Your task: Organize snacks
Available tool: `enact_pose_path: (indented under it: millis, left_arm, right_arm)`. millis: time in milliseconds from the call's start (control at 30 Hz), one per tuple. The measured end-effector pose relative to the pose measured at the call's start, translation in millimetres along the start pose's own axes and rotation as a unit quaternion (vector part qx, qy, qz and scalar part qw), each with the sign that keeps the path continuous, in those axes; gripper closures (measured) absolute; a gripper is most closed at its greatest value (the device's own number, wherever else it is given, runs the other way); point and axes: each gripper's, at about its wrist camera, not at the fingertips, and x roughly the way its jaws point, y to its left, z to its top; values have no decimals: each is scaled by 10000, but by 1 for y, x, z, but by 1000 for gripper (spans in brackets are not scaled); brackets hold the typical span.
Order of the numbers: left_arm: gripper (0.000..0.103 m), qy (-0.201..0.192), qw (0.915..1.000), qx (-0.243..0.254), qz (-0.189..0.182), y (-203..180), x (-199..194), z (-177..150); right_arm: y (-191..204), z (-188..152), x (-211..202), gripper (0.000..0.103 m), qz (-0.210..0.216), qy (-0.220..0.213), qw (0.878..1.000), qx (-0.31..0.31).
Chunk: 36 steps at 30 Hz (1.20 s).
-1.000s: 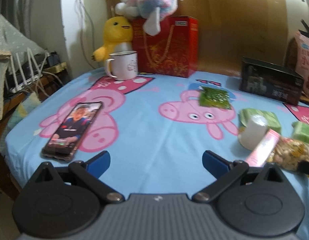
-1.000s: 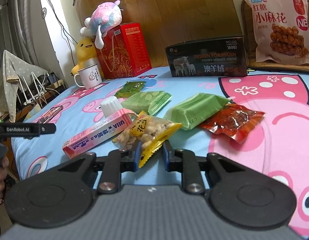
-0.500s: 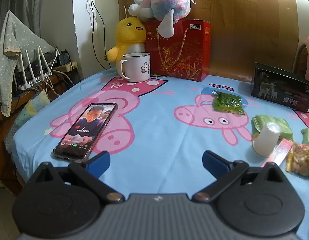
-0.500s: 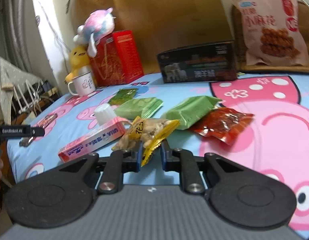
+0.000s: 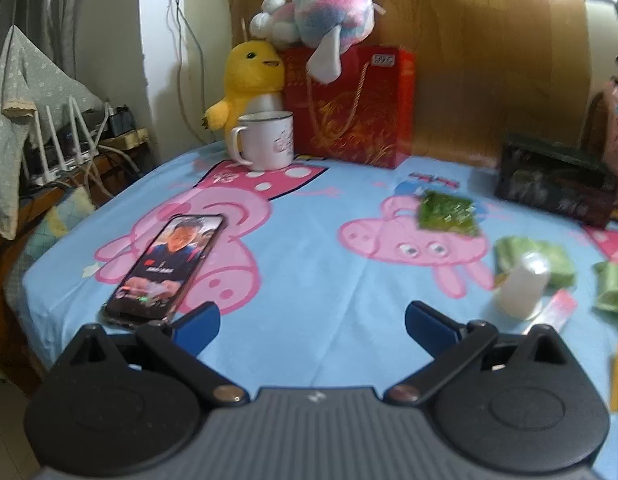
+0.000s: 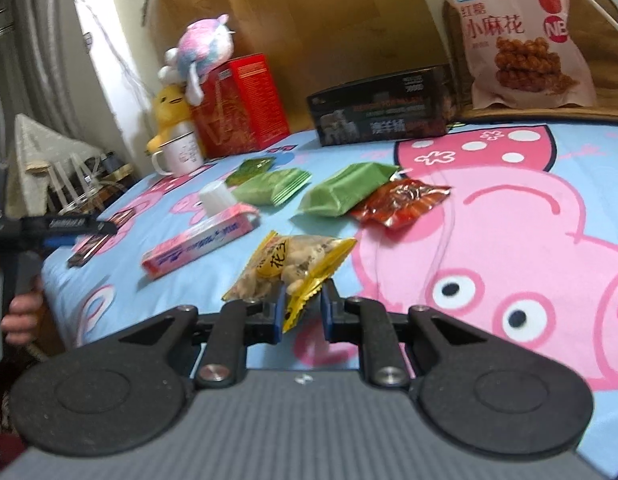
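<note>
So right tool [image 6: 302,309] pinching peanut pack [image 6: 290,267]; left tool [image 5: 312,322] spread, empty. Counter [image 6: 489,264]: three green packs, one red pack [image 6: 401,201], one pink box [image 6: 199,241].

From my right camera, the peanut bag [image 6: 293,268] lies nearest on the cloth [image 6: 509,240], with the long box [image 6: 199,242] to its left and the cup [image 6: 217,198] just behind that box. Behind the bag lie two wafer packs [image 6: 273,186] [image 6: 345,194] side by side, a jerky pack [image 6: 401,202] touching the right one. On my left camera, the phone [image 5: 167,268] lies near left, the mug [image 5: 265,146] far behind it.
</note>
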Motion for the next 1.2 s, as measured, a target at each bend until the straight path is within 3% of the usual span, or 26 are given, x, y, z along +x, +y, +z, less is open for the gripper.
enact_pose_path:
  millis: [33,133,200,267,400,467,567,633,667,700,733,767,800,967,1033,1200]
  left_arm:
    - [1,-40,9999,-12,-134,-1,-4,1]
    - [5,-259,9963,30,-824,-9,-21,7]
    - [6,-275,9871,110,-1573,-16,-30,10]
    - [9,-77,9705,172,-2402,-27,-32,14]
    - [19,566,9329,360,-3538,-58,-18,11]
    - [26,892,9172,463,-3854,-79,-7,6]
    - [38,1246,9011,716,-4091,-108,9,-3]
    - [40,1538,8928,825,-4152,-126,22,-12]
    - [43,1694,8910,849,-4127,-133,30,-16]
    - [43,1501,8932,830,-4157,-135,29,-20]
    - [46,1481,8905,893,-4208,-137,31,-22]
    - [58,1522,8850,937,-4300,-139,33,-21]
    - [58,1580,8808,939,-4364,-141,36,-20]
    - [61,1531,8842,749,-4349,-133,36,4]
    - [61,1293,8862,751,-4384,-130,29,25]
    - [61,621,9012,723,-4227,-147,38,96]
  right_arm:
    - [-2,-1,-3,75,15,-3,10000,-6]
    - [-11,1,-13,73,-240,-69,9996,110]
    - [-12,2,-19,67,-276,-59,9996,33]
    - [-8,1,-24,53,-281,-49,9994,-173]
    - [-2,-1,-22,53,-260,291,9973,-622]
    - [2,-2,-18,53,-257,438,9943,-941]
    - [6,2,-11,53,-343,554,9875,-1433]
    - [4,6,-6,53,-341,628,9849,-1580]
    - [3,7,-3,55,-284,661,9840,-1633]
    - [3,8,-1,57,-196,657,9829,-1707]
    - [4,9,2,65,-104,658,9815,-1796]
    - [4,10,5,73,23,653,9806,-1850]
    - [6,12,7,75,159,638,9808,-1835]
    - [12,27,14,81,300,482,9831,-1738]
    - [13,43,10,81,452,311,9847,-1652]
    - [4,113,23,82,612,-160,9876,-1440]
